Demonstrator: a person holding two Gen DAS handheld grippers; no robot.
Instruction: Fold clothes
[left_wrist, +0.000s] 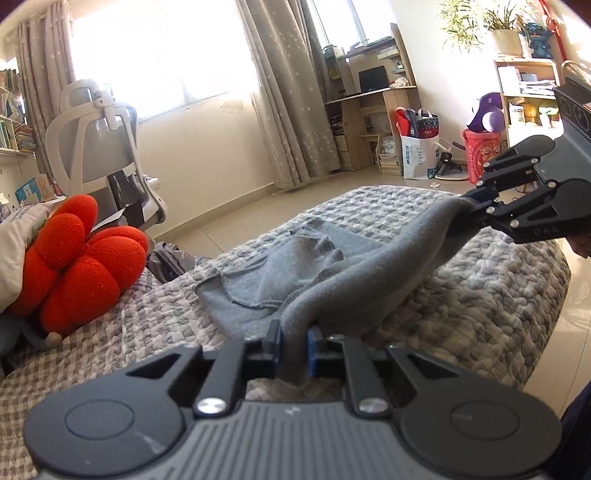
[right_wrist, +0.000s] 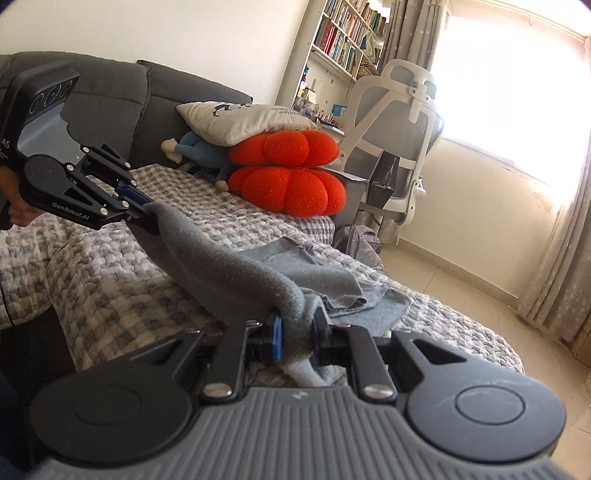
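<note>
A grey garment (left_wrist: 332, 266) lies partly on the grey-and-white checked blanket (left_wrist: 480, 295) of a sofa. One edge of it is lifted and stretched between my two grippers. My left gripper (left_wrist: 294, 345) is shut on one end of that edge. My right gripper (left_wrist: 471, 206) is shut on the other end, up at the right. In the right wrist view the right gripper (right_wrist: 297, 338) pinches the garment (right_wrist: 236, 266) and the left gripper (right_wrist: 144, 210) holds it at the upper left. The rest of the garment lies crumpled on the blanket (right_wrist: 110, 280).
Red cushions (left_wrist: 74, 258) and a white pillow (right_wrist: 243, 120) are stacked at the sofa's end. A white office chair (left_wrist: 103, 147) stands beyond them. A desk (left_wrist: 373, 110), bags (left_wrist: 419, 147) and shelves (left_wrist: 528, 96) line the far wall. Tiled floor (left_wrist: 236, 214) surrounds the sofa.
</note>
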